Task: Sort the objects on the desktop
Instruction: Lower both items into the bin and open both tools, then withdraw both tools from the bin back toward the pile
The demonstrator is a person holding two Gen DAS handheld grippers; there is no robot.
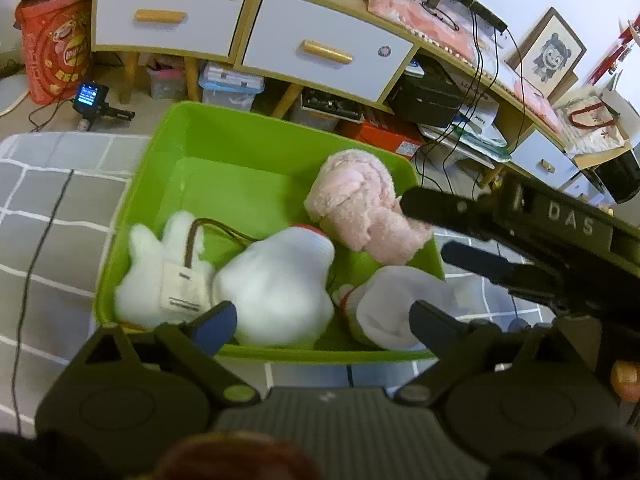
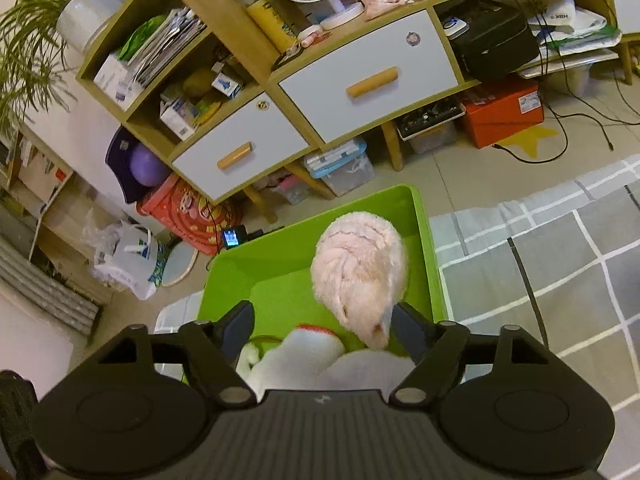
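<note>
A green bin [image 1: 224, 136] sits on a grey checked cloth. In it lie a white plush toy [image 1: 276, 284] with a paper tag, a pink plush toy [image 1: 356, 204] and a second white plush [image 1: 396, 300] at the near right corner. My left gripper [image 1: 324, 320] is open just above the bin's near rim, over the white plush toys. My right gripper [image 2: 324, 328] is open above the bin [image 2: 264, 276], with the pink plush [image 2: 360, 268] beside its right finger. The right gripper's fingers [image 1: 448, 208] reach in from the right in the left wrist view.
A wooden cabinet with white drawers [image 1: 320, 52] stands behind the bin, with storage boxes [image 1: 232, 84] and an orange box [image 2: 504, 112] under it. Cables [image 1: 32, 264] run over the grey cloth [image 2: 560, 264]. A red bag [image 1: 56, 48] stands at the left.
</note>
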